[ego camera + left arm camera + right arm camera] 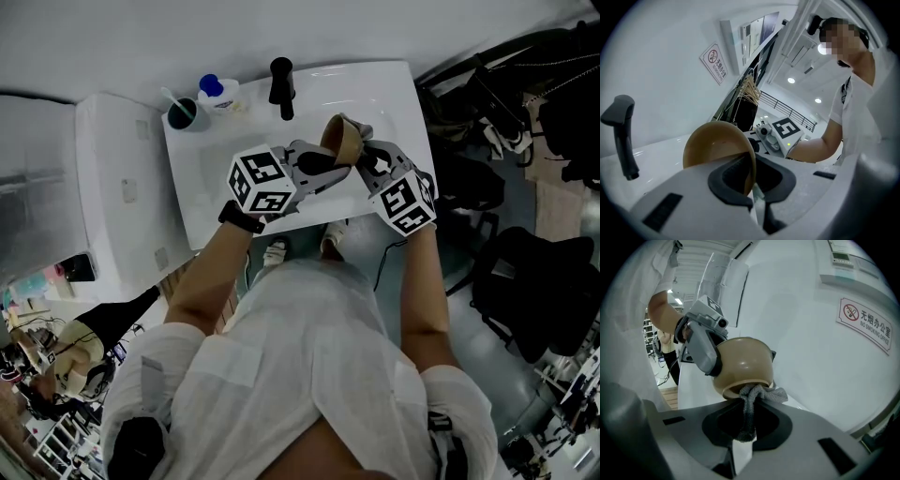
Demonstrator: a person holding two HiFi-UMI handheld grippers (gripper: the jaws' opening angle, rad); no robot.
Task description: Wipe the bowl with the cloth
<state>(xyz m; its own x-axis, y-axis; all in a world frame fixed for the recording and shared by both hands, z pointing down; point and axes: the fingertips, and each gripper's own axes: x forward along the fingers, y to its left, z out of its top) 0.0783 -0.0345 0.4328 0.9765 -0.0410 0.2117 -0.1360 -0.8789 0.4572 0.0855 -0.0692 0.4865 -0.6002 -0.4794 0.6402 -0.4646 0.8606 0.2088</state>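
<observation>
The left gripper (pixel 751 180) was shut on the rim of the tan bowl (pixel 743 359), holding it over the white sink (pixel 394 89). The right gripper (pixel 740 432) pinched the grey cloth (pixel 757 394), which touched the bowl's bottom. A wall sign (pixel 865 324) read "NO SMOKING OFFICE".

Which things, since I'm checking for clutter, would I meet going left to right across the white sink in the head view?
Dark round cup → white bottle with a blue cap → black faucet → tan bowl.
</observation>
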